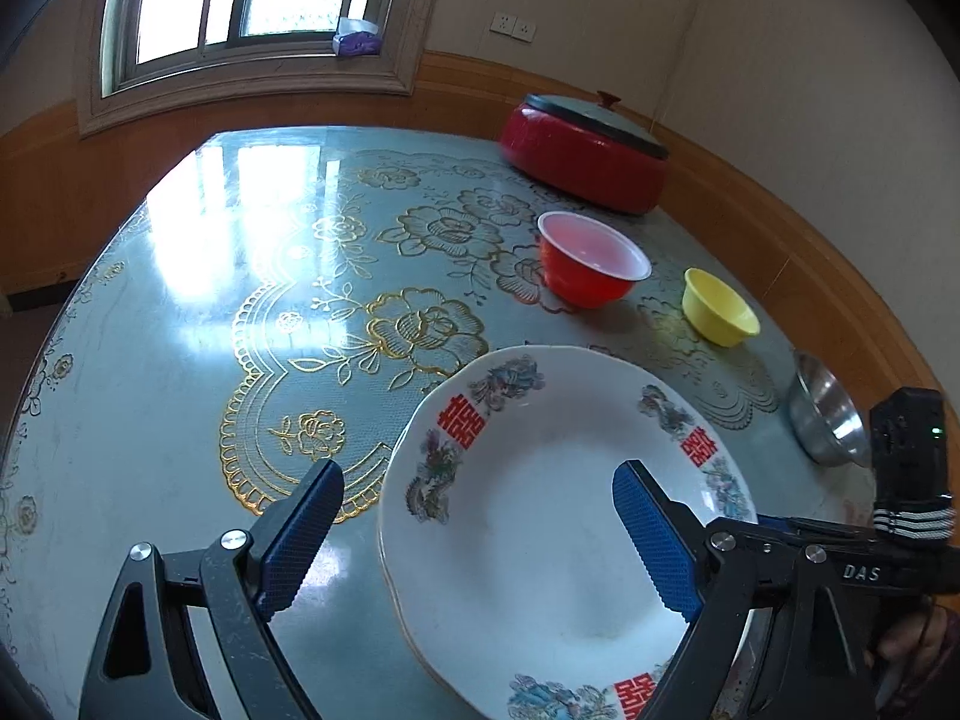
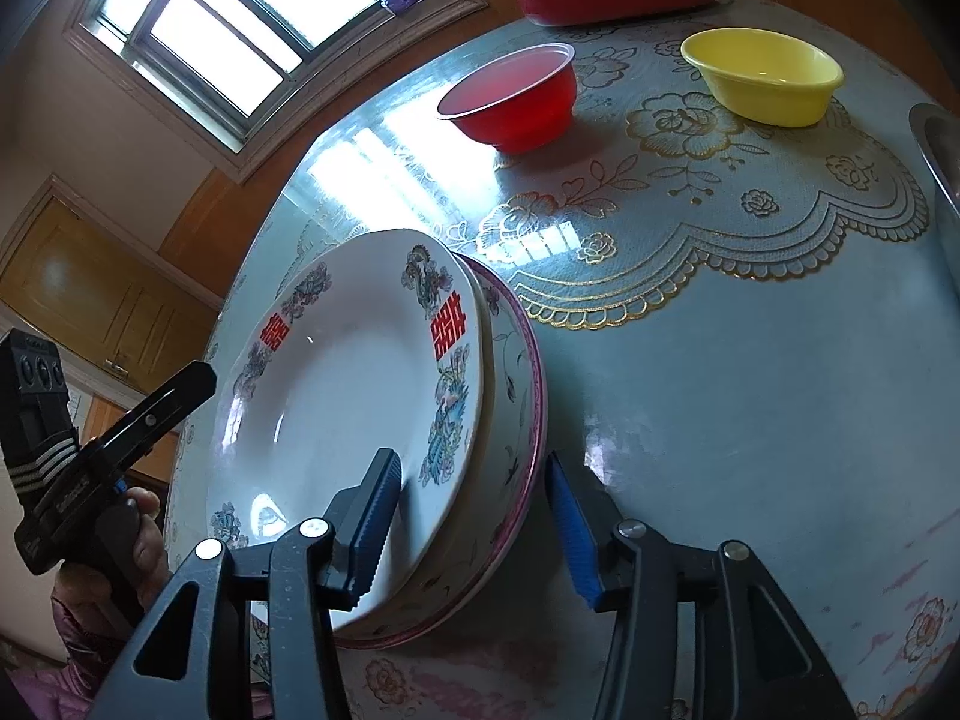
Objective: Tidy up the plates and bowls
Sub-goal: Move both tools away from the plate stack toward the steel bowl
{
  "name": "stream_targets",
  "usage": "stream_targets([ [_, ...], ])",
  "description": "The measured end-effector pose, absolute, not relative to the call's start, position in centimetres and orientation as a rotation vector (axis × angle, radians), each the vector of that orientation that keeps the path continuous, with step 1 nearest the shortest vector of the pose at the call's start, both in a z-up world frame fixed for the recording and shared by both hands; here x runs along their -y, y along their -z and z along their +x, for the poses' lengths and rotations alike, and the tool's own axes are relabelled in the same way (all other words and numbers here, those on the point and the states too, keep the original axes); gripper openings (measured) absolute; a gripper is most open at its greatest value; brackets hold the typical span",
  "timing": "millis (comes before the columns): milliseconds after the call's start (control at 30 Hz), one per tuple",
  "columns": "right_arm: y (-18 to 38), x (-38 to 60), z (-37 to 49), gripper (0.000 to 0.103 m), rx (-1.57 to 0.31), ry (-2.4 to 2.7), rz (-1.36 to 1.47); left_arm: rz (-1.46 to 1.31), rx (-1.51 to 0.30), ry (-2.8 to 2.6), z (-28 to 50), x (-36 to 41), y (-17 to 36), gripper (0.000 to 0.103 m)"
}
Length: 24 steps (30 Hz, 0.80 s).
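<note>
Stacking the plates looks done: the white plate (image 2: 336,420) sits on the pink-rimmed plate (image 2: 516,420) at lower left of the desk (image 2: 750,396). Right gripper (image 2: 474,516) straddles their rims, released; left gripper (image 1: 480,540) gapes wide, empty. Next, probably nest the red bowl (image 2: 510,99) and yellow bowl (image 2: 765,75) at upper right.

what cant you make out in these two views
- Steel bowl: cut off by the right edge in the right wrist view; the other tool partly covers it in the left wrist view.
- Pink-rimmed plate: mostly hidden under the white plate.
- Red pot: contents hidden by its lid.
- Purple item on the windowsill: too small.
</note>
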State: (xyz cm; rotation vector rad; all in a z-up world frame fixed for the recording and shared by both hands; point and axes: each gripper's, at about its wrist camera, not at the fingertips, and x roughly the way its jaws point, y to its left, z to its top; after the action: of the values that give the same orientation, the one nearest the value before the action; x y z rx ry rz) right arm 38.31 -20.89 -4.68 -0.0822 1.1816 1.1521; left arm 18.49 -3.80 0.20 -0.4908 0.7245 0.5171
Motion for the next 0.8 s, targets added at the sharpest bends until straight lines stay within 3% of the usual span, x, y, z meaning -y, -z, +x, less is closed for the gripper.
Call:
stream_targets([
  [100, 4.6, 21.1, 38.2, 0.058, -1.170, -1.138, -0.093, -0.499, -0.749, -0.486, 18.9, 4.0, 0.5, 0.090],
  [800, 4.5, 20.1, 37.1, 0.060, -1.101, -1.151, -0.183, -0.441, -0.757, -0.526, 17.7, 7.2, 0.0, 0.094],
])
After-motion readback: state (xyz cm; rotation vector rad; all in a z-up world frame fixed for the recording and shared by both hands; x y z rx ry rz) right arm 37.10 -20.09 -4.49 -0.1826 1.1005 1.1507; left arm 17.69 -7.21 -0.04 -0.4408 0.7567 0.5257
